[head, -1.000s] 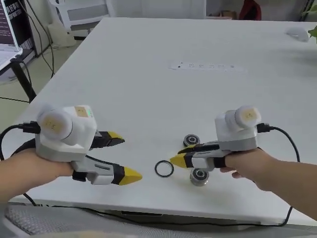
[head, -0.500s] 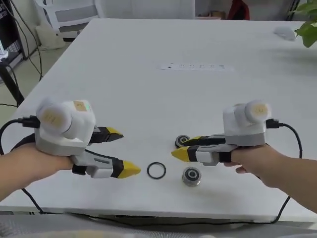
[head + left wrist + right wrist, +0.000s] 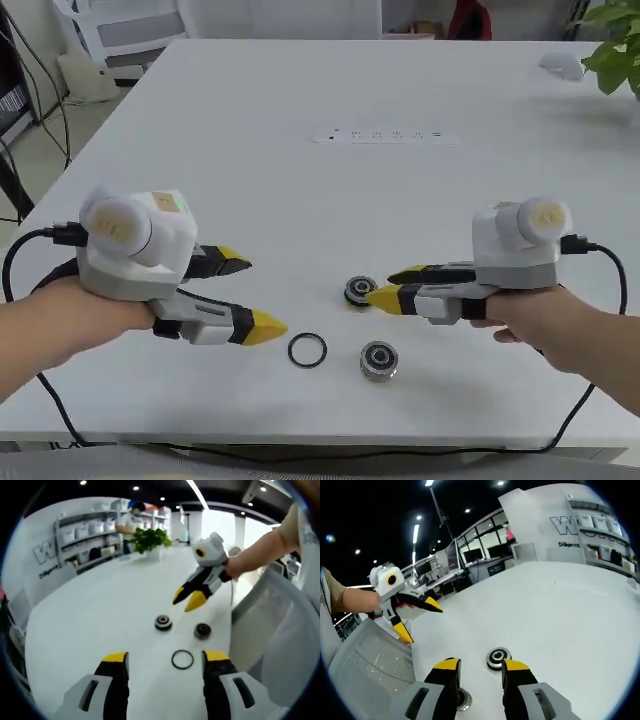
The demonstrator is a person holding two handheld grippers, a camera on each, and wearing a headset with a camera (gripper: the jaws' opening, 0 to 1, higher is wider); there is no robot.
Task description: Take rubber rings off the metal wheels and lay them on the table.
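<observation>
both grippers hang spread and empty: right gripper (image 3: pixel 386 284) just beside one wheel (image 3: pixel 359 290), left gripper (image 3: pixel 256 295) near the loose ring (image 3: pixel 307 350) lying by the near edge of the table (image 3: pixel 300 200). the other wheel (image 3: pixel 378 359) sits nearest that edge; a glancing pinch could roll it off.

The left claw (image 3: pixel 165 657) is seen with its yellow-tipped jaws spread wide over the white table (image 3: pixel 75 625), and a loose black rubber ring (image 3: pixel 182 659) is seen lying flat in the gap between the tips, closer to the right one. Beyond the ring, two metal wheels are laid apart on the table, the left wheel (image 3: pixel 163 623) slightly farther off than the right wheel (image 3: pixel 202 630). The right claw (image 3: pixel 186 600), held from the right by a hand (image 3: pixel 235 566), is pointed down at them with its jaws slightly parted and nothing gripped.
</observation>
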